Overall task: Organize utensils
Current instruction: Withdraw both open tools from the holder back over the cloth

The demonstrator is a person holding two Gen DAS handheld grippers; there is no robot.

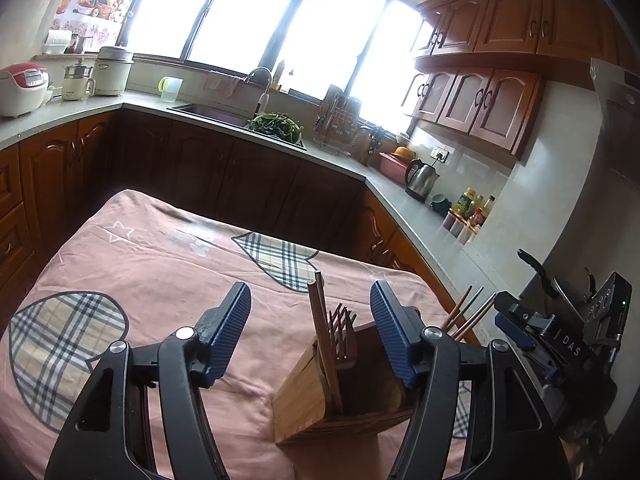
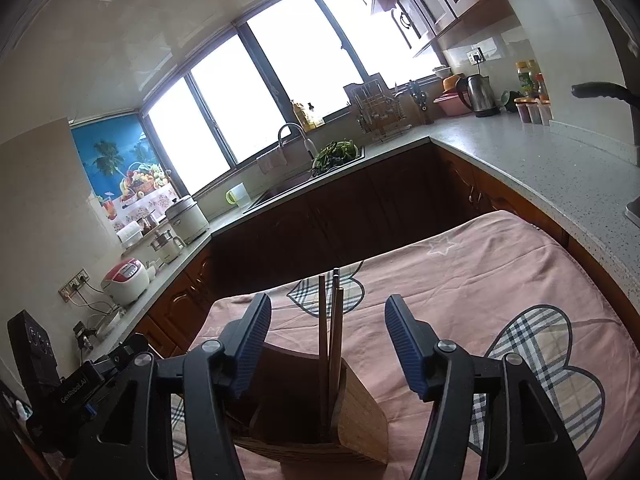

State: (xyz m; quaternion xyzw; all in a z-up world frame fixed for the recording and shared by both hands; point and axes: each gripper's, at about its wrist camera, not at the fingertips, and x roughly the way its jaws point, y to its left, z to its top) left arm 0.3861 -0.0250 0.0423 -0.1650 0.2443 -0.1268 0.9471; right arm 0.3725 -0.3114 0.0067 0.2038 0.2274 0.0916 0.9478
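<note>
Home kitchen I am working in: wooden cabinets (image 1: 480, 100), sink (image 1: 224, 114) under far windows (image 1: 256, 12), rice cooker (image 1: 22, 88) sitting left, kettle (image 1: 420, 179) right.

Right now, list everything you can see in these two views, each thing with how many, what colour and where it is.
Utensil holder: one, light wood, on the cloth between both grippers.
Chopsticks: several, brown and metal, upright in the holder; exact count unclear.
Fork: one, dark wood, tines up in the holder.
Tablecloth: one, pink with plaid hearts, covering the table.
Kettle: one, steel, right-hand counter.
Rice cooker: one, white and red, left-hand counter.
Sauce bottles: a few, mixed colours, beside the kettle.
Greens: one pile, green, at the sink.
Dish rack: one, wire, under the window.
Left gripper: one, black with blue pads, open, empty.
Right gripper: one, same colours, open, empty.
</note>
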